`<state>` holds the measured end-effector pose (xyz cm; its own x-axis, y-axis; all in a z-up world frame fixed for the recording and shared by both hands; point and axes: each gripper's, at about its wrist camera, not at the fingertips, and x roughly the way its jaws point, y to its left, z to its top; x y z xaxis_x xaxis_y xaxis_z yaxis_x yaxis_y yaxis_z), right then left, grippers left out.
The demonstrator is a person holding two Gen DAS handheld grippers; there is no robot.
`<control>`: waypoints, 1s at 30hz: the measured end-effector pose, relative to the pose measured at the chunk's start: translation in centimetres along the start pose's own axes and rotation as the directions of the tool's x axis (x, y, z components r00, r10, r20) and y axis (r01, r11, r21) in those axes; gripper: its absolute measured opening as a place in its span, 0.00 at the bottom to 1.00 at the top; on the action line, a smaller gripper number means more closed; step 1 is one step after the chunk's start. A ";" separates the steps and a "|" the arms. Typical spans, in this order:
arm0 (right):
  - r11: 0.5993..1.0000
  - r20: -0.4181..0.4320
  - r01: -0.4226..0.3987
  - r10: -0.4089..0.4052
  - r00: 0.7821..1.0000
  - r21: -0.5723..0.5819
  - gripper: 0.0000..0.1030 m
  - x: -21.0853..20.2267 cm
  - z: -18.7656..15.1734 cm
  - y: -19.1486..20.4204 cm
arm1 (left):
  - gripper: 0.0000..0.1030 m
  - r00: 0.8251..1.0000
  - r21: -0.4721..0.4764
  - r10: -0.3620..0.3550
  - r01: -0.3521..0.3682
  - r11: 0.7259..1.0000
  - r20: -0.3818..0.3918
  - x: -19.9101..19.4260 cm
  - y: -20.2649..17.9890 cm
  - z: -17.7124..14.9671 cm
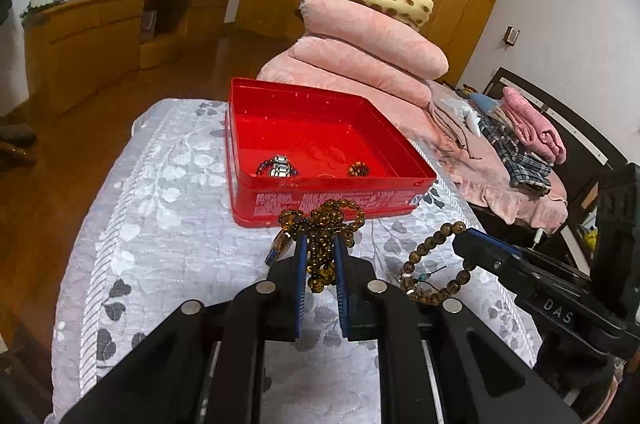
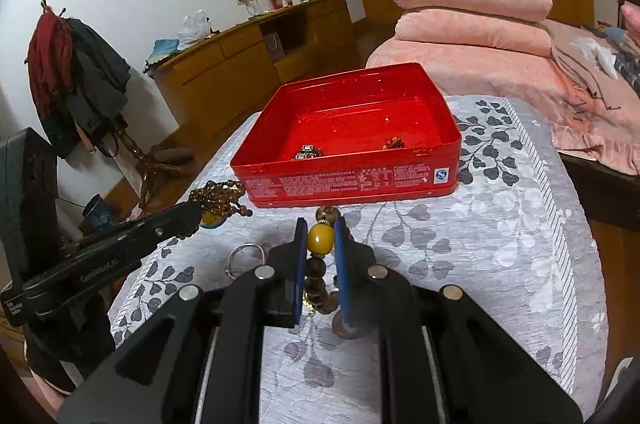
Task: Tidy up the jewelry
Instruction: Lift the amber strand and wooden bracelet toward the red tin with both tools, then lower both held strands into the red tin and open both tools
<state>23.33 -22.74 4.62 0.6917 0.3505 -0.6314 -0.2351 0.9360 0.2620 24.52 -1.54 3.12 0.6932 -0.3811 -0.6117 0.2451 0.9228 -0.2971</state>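
- My left gripper clamps the amber necklace; loose loops could snag the red tin
- My right gripper pinches the bracelet; it may slip

Legible markings — "DAS" on the right gripper body; small white print on the red tin side is unreadable.
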 end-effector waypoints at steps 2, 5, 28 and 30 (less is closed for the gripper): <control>1.000 0.002 0.003 -0.003 1.000 -0.001 0.12 0.0 0.3 -0.1 | 0.13 1.000 0.006 0.002 -0.002 1.000 0.005 0.1 -0.2 0.3; 1.000 0.007 0.006 -0.006 1.000 -0.003 0.12 0.1 0.8 -0.2 | 0.13 1.000 0.009 0.003 -0.003 1.000 0.013 0.1 -0.3 0.9; 1.000 0.047 0.006 -0.005 0.999 -0.020 0.12 2.6 6.8 -0.5 | 0.13 0.999 -0.006 0.040 -0.040 0.999 0.026 3.9 -0.3 6.7; 1.000 0.047 0.007 -0.006 0.999 -0.019 0.12 3.0 7.3 -0.6 | 0.13 0.999 -0.009 0.045 -0.044 0.999 0.021 4.6 -0.2 7.2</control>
<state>30.55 -22.50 7.94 0.7245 0.3428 -0.5980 -0.2430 0.9389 0.2437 32.56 -3.06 5.68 0.7176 -0.3382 -0.6088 0.2078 0.9383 -0.2764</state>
